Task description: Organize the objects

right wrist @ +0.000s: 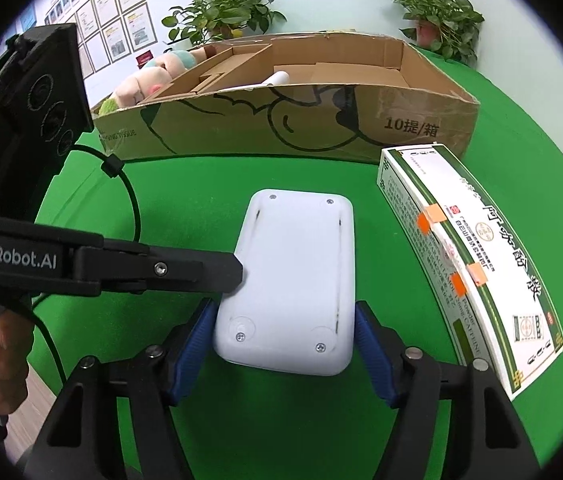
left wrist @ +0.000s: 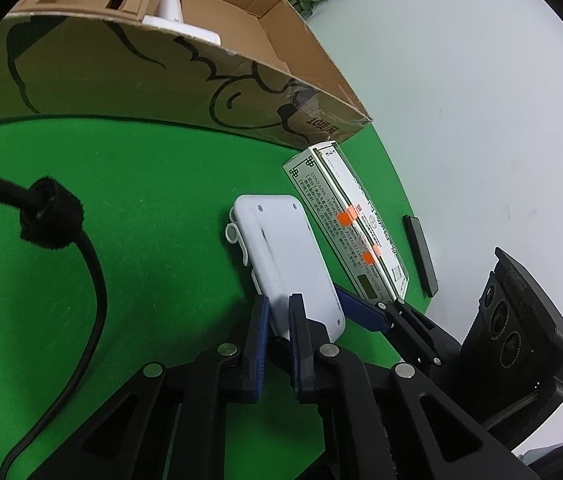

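A white plastic device (left wrist: 289, 260) lies back-up on the green table, also in the right wrist view (right wrist: 293, 276). My left gripper (left wrist: 279, 320) is shut on its left edge; its finger reaches in from the left in the right wrist view (right wrist: 217, 270). My right gripper (right wrist: 283, 344) is open, its blue pads (right wrist: 195, 336) standing on both sides of the device's near end, close to its sides. The right gripper shows in the left wrist view (left wrist: 369, 312). A white and green medicine box (right wrist: 469, 260) lies to the right, also in the left wrist view (left wrist: 349, 228).
An open cardboard box (right wrist: 281, 120) stands behind, holding a white object (left wrist: 173, 16) and inner dividers. Plush toys (right wrist: 149, 76) lie at its far left. A small black bar (left wrist: 419, 256) lies right of the medicine box. Potted plants (right wrist: 221, 16) stand at the back. A black cable (left wrist: 89, 280) crosses the left.
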`<state>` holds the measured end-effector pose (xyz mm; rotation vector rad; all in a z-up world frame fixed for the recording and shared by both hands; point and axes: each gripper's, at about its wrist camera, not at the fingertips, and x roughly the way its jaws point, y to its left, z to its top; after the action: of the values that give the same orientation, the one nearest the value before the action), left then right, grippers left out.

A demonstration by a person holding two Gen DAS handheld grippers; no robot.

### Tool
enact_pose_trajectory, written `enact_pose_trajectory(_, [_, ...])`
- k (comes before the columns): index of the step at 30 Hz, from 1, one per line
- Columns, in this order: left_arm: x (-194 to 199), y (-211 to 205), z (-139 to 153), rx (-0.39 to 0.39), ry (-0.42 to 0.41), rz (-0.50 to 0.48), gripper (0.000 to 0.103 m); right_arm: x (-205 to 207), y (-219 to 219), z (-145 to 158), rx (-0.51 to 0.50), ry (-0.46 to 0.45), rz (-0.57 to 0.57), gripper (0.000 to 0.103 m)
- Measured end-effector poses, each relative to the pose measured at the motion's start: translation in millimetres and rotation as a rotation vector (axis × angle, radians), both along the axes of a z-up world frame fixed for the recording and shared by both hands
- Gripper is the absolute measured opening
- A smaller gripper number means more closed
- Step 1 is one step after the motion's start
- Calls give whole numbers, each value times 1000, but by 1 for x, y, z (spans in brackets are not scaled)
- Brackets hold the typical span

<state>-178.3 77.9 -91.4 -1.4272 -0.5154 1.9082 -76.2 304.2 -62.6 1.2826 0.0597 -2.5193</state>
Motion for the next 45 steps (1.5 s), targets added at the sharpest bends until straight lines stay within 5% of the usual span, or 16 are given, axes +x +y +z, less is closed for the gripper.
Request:
enact_pose_trajectory(12, [19, -21, 40, 2, 91, 21, 5, -6, -6, 32, 4, 92, 0, 67])
enact_pose_trajectory(19, [6, -42, 79, -3, 175, 34, 5, -22, -16, 61, 10, 182, 8, 67])
enact_pose_trajectory(33, [-50, -19, 135, -28, 288, 59, 5, -61, -23, 106, 15, 312, 14, 67])
enact_pose_trajectory(36, [-58, -20, 146, 56, 279, 22, 0, -70, -27, 110, -27, 308, 60, 67])
enact_pose_trajectory(40, [-61, -21, 166, 41, 326, 13, 0, -77, -50, 106, 7, 316, 114, 49])
enact_pose_trajectory(41, [-66, -22, 164, 43, 311, 22, 0, -83, -49, 104, -14, 301, 119, 21])
enact_pose_trajectory(42, [-72, -23, 161, 36, 287, 34, 0, -88, -49, 102, -11, 293, 112, 9])
enact_pose_trajectory(45, [-79, -35, 146, 40, 242, 66, 0, -104, -37, 84, -7, 229, 73, 8])
